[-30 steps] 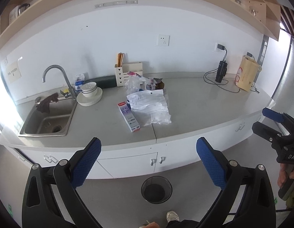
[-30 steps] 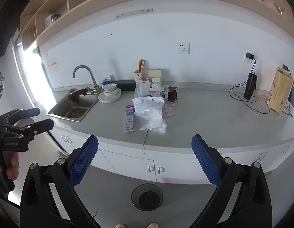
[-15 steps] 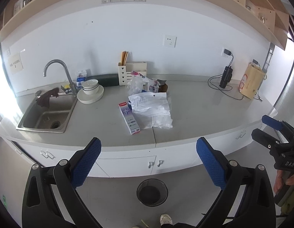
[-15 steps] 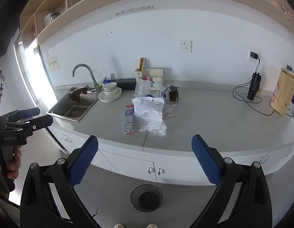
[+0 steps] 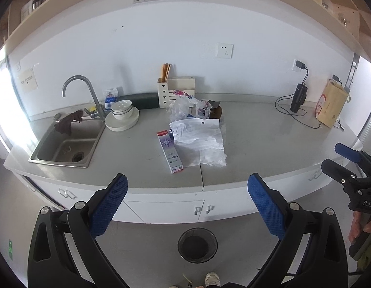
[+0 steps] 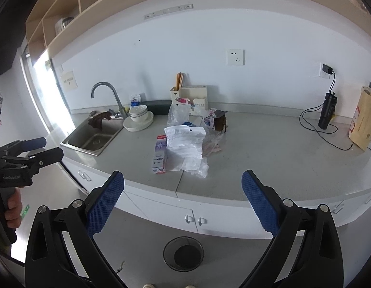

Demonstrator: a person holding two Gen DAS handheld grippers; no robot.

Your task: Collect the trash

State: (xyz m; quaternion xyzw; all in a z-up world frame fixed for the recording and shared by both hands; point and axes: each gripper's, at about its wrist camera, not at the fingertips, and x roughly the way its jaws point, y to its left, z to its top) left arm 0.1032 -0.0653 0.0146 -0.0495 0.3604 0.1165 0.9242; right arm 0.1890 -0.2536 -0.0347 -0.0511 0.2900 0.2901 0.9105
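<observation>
The left gripper [image 5: 186,201] and the right gripper [image 6: 183,198] are both hanging wide open and empty, so the picking seems to be just starting, with the trash [image 5: 199,136] lying on the counter [image 5: 269,141] above the bin [image 5: 197,244], waiting to be grabbed next.

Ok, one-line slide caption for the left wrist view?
Open left gripper faces grey countertop litter: toothpaste box, crumpled white plastic bag.

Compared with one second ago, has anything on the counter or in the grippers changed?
Only the view shifted a little: the left gripper has tipped slightly, so the counter sits a bit differently in its picture. Both it and the right gripper stay open and empty. The toothpaste box, white plastic bag and bin lie where they were.
</observation>
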